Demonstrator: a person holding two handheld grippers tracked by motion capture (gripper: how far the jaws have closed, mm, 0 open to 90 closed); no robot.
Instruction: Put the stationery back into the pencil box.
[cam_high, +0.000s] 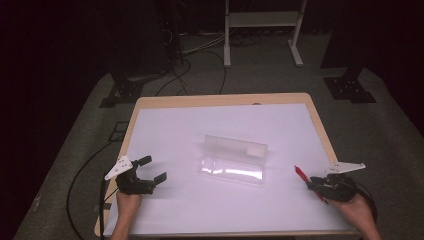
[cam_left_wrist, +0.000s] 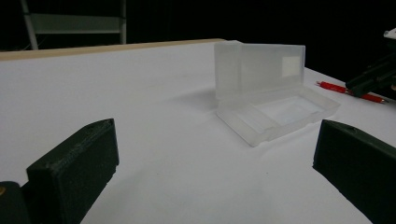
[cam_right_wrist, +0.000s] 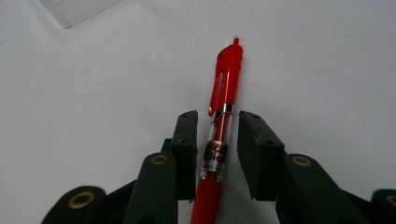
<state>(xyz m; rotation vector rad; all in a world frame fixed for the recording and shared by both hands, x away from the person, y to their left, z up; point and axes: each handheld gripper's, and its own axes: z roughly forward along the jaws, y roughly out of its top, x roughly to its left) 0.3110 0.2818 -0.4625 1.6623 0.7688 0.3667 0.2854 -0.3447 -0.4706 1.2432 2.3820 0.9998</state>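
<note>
While the red plastic click pen (cam_right_wrist: 223, 121) lies flat on the white worktop (cam_high: 175, 135) near its right edge, the right gripper (cam_right_wrist: 218, 140) straddles its clear barrel, fingers (cam_right_wrist: 187, 140) close either side, small gap visible, not clamped. Left gripper (cam_high: 150, 170) rests at left, fingers spread wide, holding nothing. Open translucent plastic case (cam_high: 234, 159) sits mid-worktop, lid upright.

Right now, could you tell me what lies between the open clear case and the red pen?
Nothing: in the high view, only bare white tabletop runs from the clear case to the red pen.
</note>
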